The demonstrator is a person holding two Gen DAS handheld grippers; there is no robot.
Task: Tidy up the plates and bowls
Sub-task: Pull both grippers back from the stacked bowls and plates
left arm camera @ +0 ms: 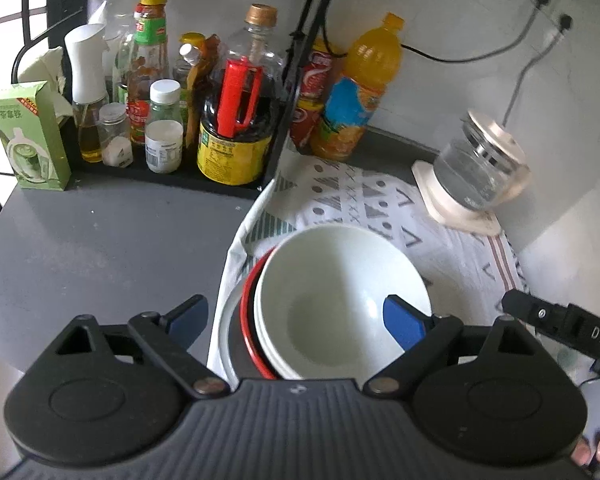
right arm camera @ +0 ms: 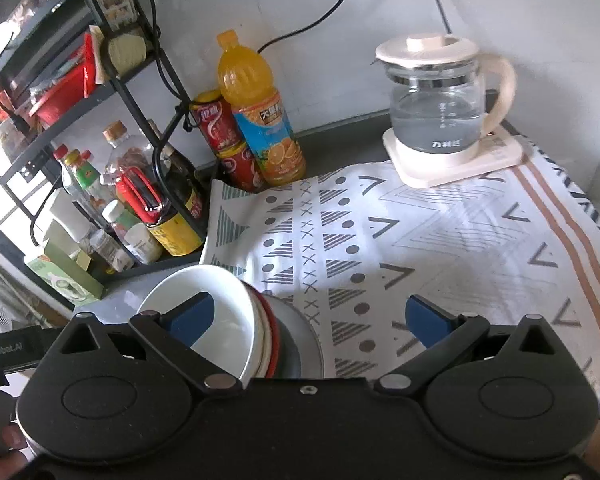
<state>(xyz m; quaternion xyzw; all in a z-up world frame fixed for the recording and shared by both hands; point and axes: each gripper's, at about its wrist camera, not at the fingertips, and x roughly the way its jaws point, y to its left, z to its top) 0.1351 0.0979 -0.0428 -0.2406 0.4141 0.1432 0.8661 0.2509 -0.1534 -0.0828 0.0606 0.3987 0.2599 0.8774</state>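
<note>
**Both claws spread wide above the stacked bowls**

Left wrist view: the left claw (left arm camera: 296, 322) stands with its blue pads far apart, gripping nothing. The white bowl (left arm camera: 340, 304) sits below and between them, topping a stack with a red-rimmed dish (left arm camera: 249, 320) and a grey plate (left arm camera: 222, 332) underneath. The right pad overlaps the bowl's rim in the picture; whether it touches I cannot tell. The stack rests on a patterned cloth (left arm camera: 380, 200) at the edge of the grey worktop (left arm camera: 120, 240). Part of the right claw (left arm camera: 556, 320) shows at the right edge.

Right wrist view: the right claw (right arm camera: 306, 318) is also spread wide and empty. The white bowl (right arm camera: 220, 320) lies toward its left pad, which stands in front of the bowl's hollow; the right pad is over bare patterned cloth (right arm camera: 420, 240). A glass kettle (right arm camera: 440, 112) stands well behind.
</note>
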